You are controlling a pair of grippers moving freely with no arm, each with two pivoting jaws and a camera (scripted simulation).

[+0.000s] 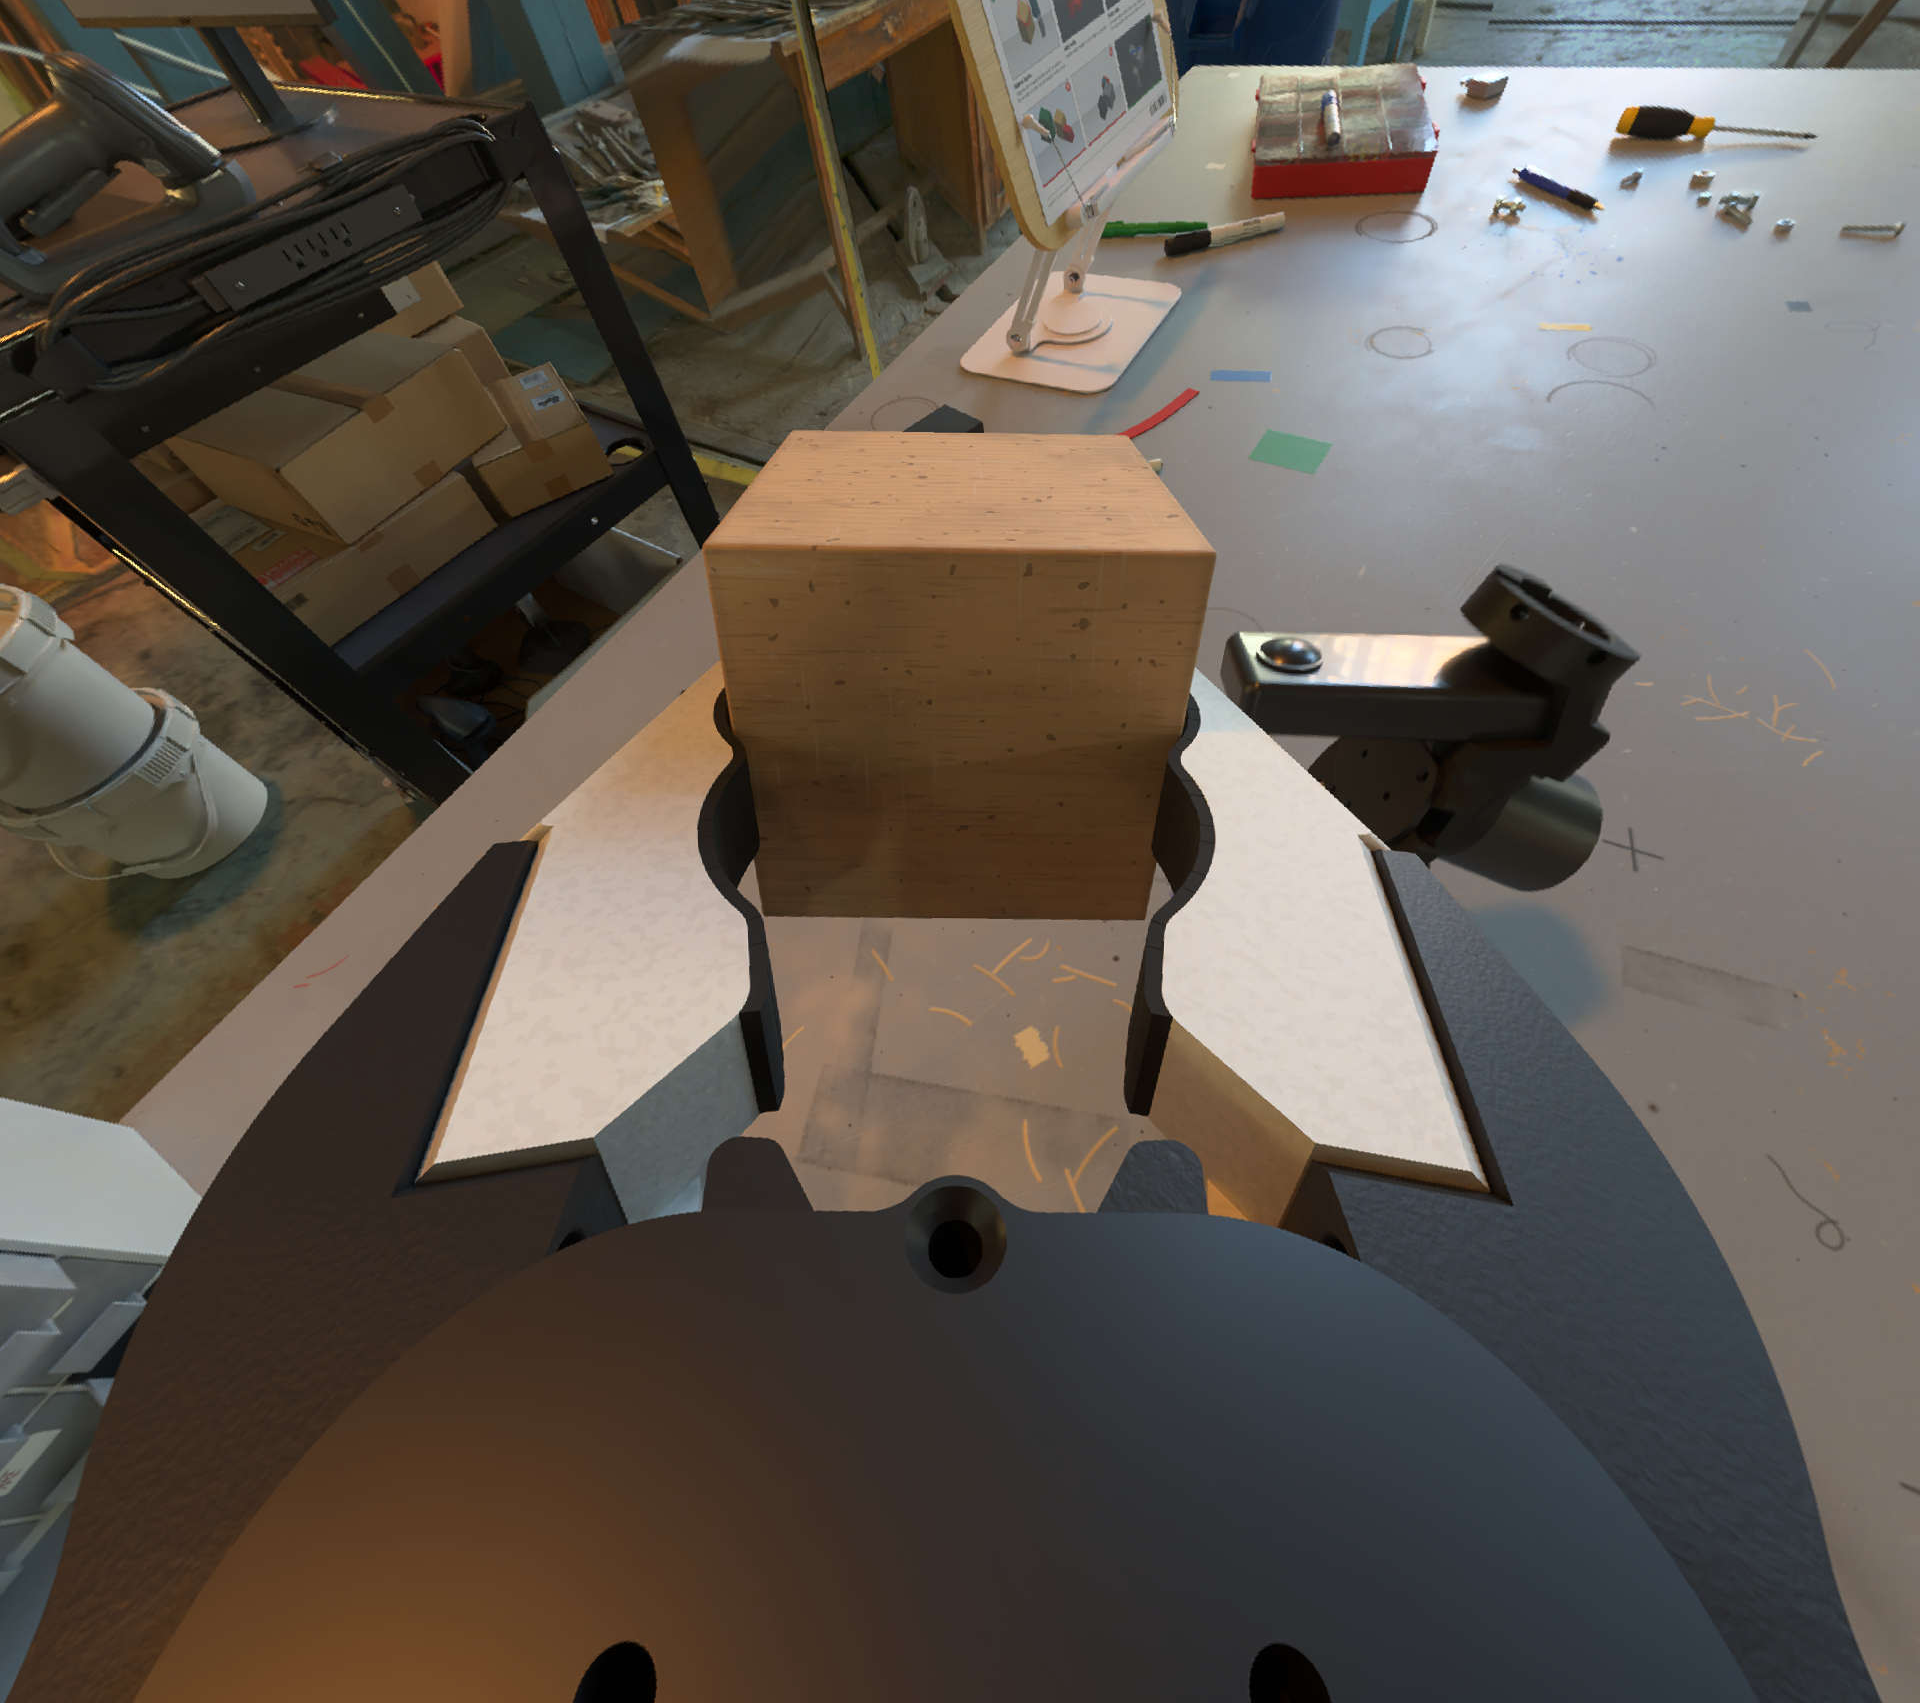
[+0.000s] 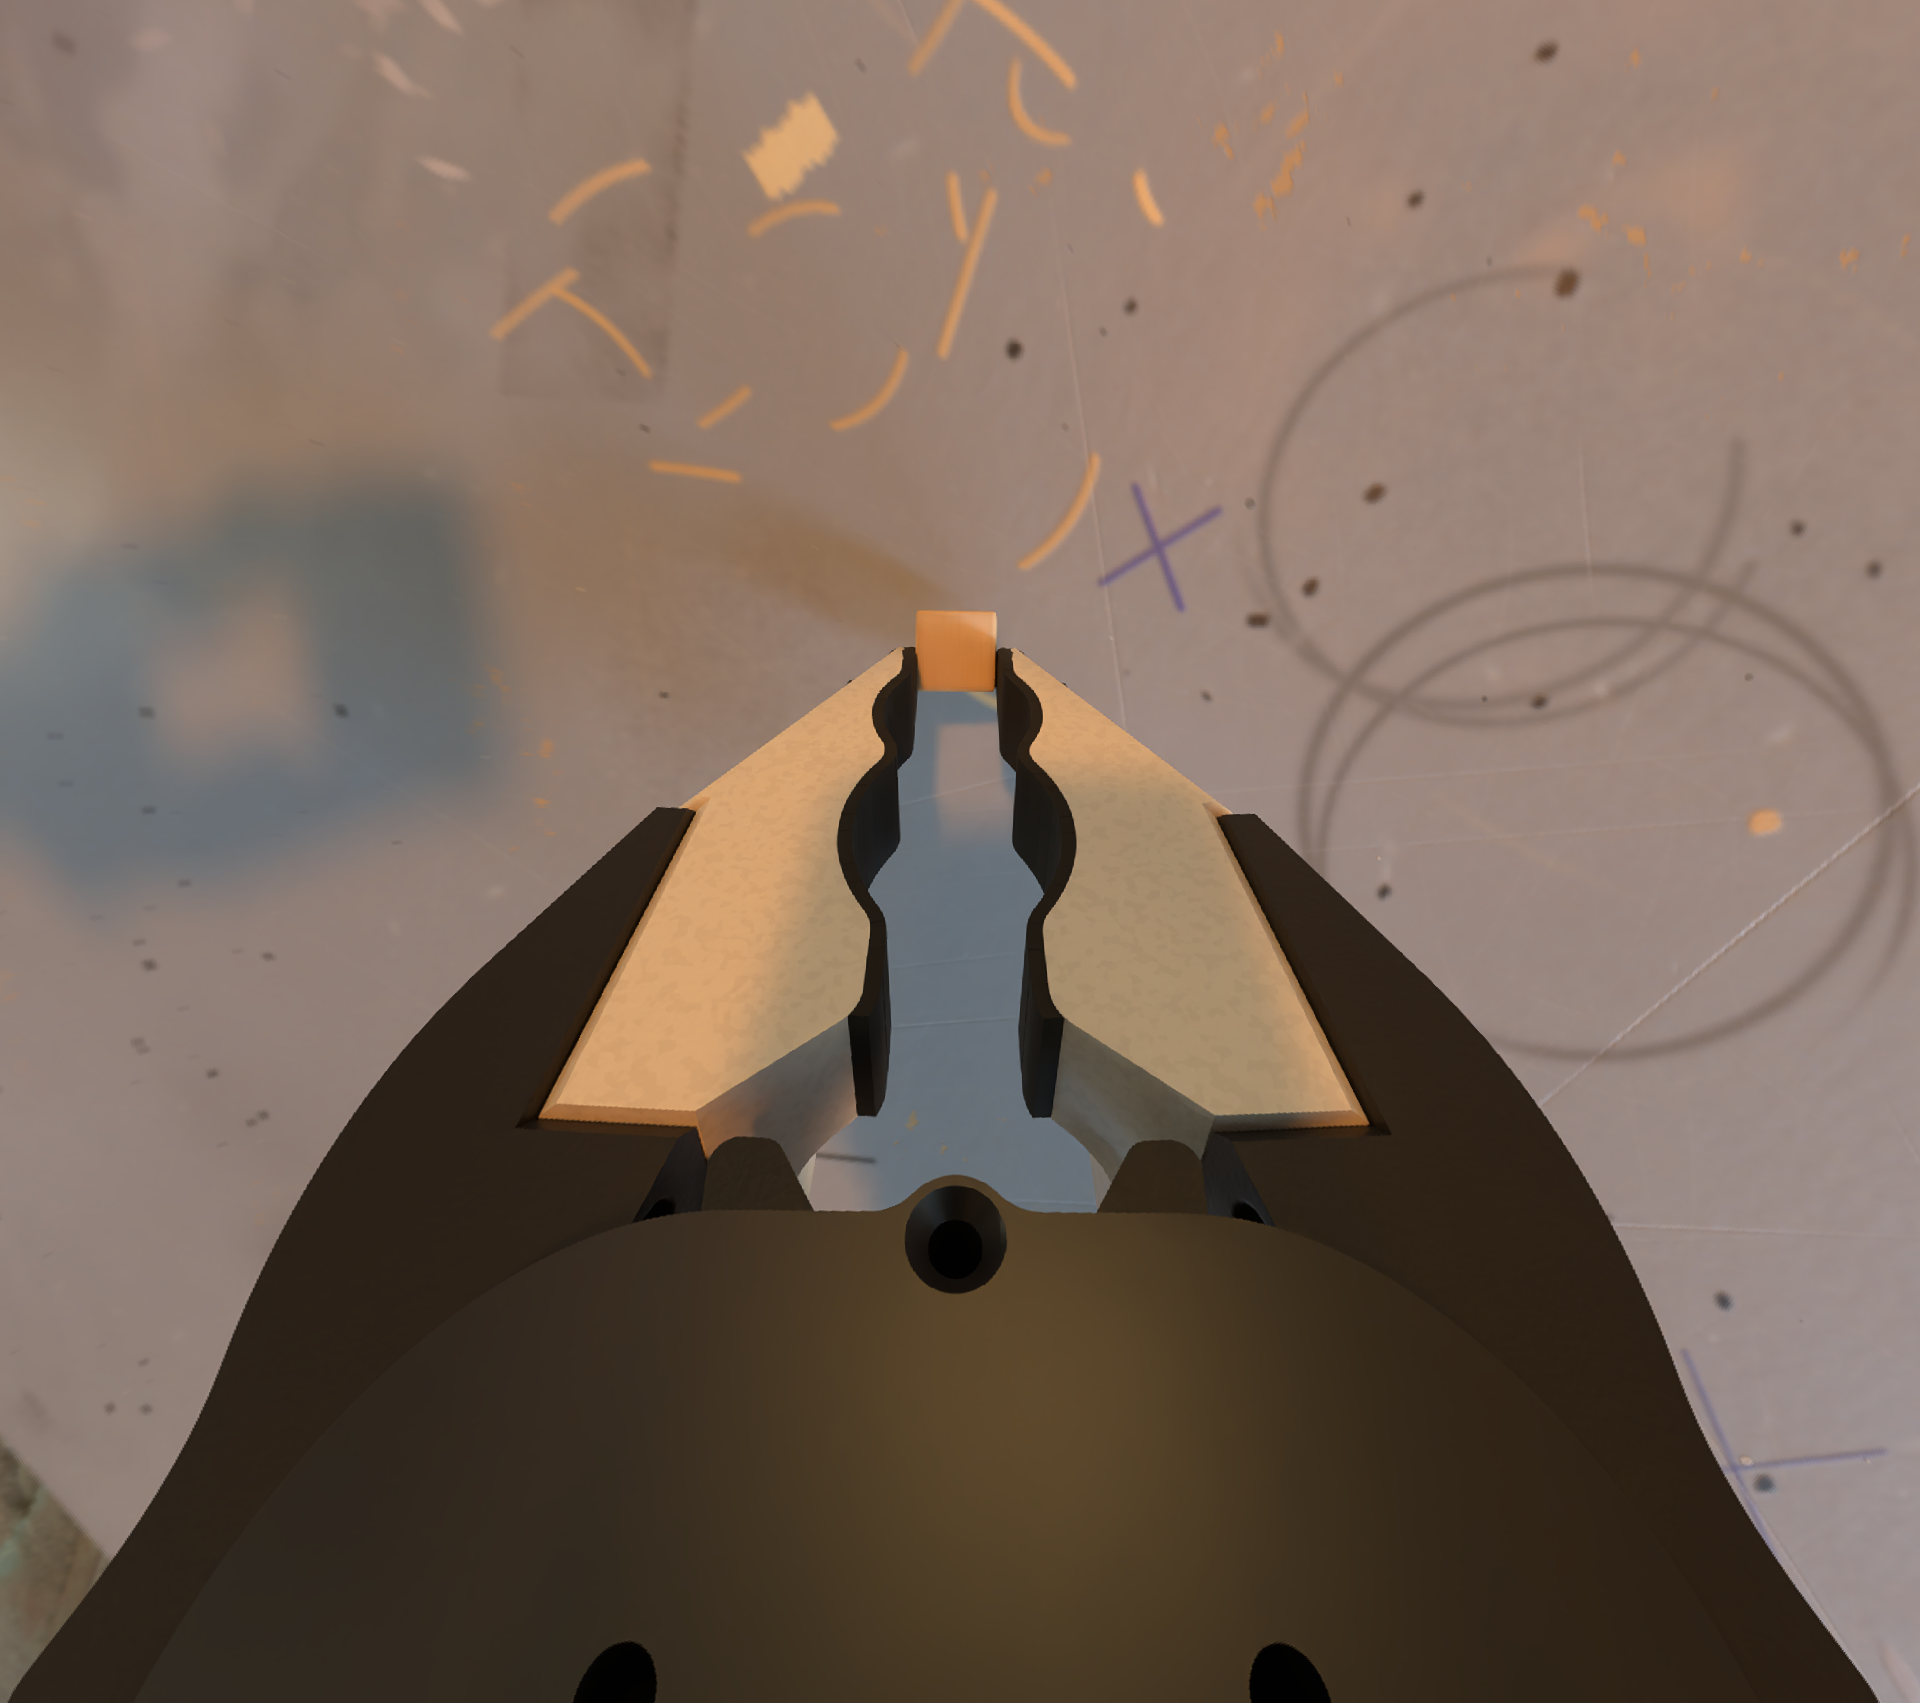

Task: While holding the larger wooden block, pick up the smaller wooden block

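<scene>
**Two wooden blocks, each held in a gripper, above the worktop**

Item 1. Larger wooden block (image 1: 961,677): pale speckled cube, clamped between the fingers of the left gripper (image 1: 958,718), its lower edge clear of the grey worktop (image 1: 1558,448). The fingers press on its left and right faces.

Item 2. Smaller wooden block (image 2: 957,651): small orange-tan cube, pinched at the very tips of the right gripper (image 2: 957,666), which points down at the worktop (image 2: 1455,1134). Its shadow lies on the surface below, apart from it.

Item 3. Right gripper as seen from the left wrist view (image 1: 1455,718): dark body, just to the right of the larger block.

Item 4. Surroundings: wood shavings (image 2: 966,271) scattered on the worktop; instruction board on a white stand (image 1: 1060,12); red parts box (image 1: 1340,131); yellow-handled screwdriver (image 1: 1704,126); markers (image 1: 1221,235); loose screws (image 1: 1730,204).
</scene>
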